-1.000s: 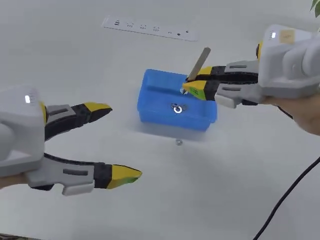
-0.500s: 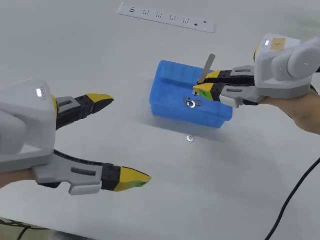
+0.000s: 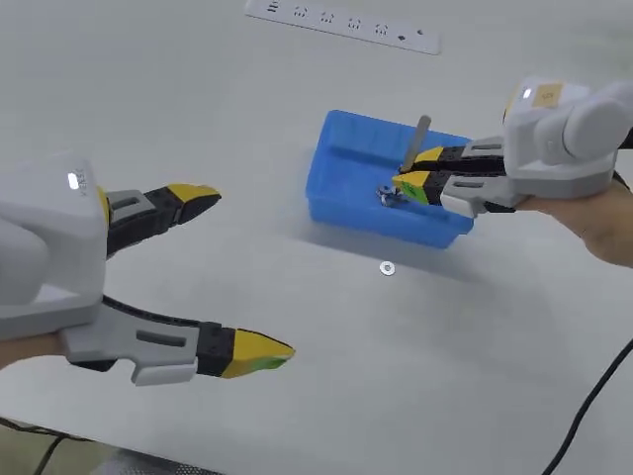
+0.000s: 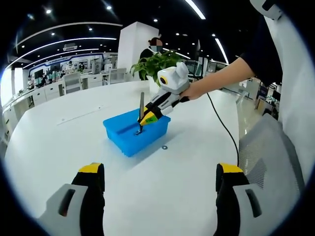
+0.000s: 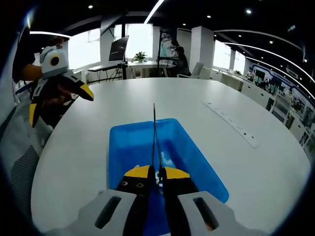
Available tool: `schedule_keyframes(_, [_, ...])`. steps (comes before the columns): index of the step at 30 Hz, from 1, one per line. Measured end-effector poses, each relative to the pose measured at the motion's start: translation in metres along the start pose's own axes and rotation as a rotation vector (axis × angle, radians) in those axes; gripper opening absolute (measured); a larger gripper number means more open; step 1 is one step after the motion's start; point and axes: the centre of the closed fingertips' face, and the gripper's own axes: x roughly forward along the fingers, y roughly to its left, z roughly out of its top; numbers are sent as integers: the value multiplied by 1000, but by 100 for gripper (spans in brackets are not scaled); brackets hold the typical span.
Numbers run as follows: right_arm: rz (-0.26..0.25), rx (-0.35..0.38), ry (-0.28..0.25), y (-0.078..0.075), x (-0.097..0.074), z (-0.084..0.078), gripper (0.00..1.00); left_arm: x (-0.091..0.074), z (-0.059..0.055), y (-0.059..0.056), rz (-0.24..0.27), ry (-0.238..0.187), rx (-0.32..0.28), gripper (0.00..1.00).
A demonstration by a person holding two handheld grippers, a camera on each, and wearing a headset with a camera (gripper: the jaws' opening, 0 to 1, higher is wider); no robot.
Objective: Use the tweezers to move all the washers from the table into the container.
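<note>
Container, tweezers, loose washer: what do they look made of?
Container: likely plastic, uniform blue, faintly translucent walls. Tweezers: probably metal, thin flat grey blades, dull sheen. Loose washer: seemingly metal, silvery glint; too small to confirm.

A big white round table (image 3: pixel 198 89) is seen in a large office. A long white power strip (image 3: pixel 341 22) is laid on the far side of it. The dark ceiling (image 4: pixel 147 14) is lit by small round lamps and long light strips (image 4: pixel 196 9). A white pillar (image 4: pixel 129 44) and a green plant (image 4: pixel 157 61) are seen beyond the table. Bright windows (image 5: pixel 140 40) are set in the far wall.
</note>
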Motion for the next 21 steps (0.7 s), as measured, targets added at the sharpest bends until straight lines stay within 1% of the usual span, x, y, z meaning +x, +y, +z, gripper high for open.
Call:
schedule_keyframes(3, [-1,12,-2,0,1,0,9,2,0,-3,-10,9,3,99])
schedule_keyframes(5, [0,13,8,0,1,-1,10,3,1,-5,-11,7,4,99])
schedule_keyframes(9, [1,12,11,1,0,-1,10,2,3,-5,-9,-1,-1,99])
schedule_keyframes(14, [-16,40,-12,-3,-6,4,10,1,3,-6,-8,-1,-2,99])
schedule_keyframes(21, [-33,50,-22,-7,-11,7,10,-1,3,-6,-3,-9,-10,99])
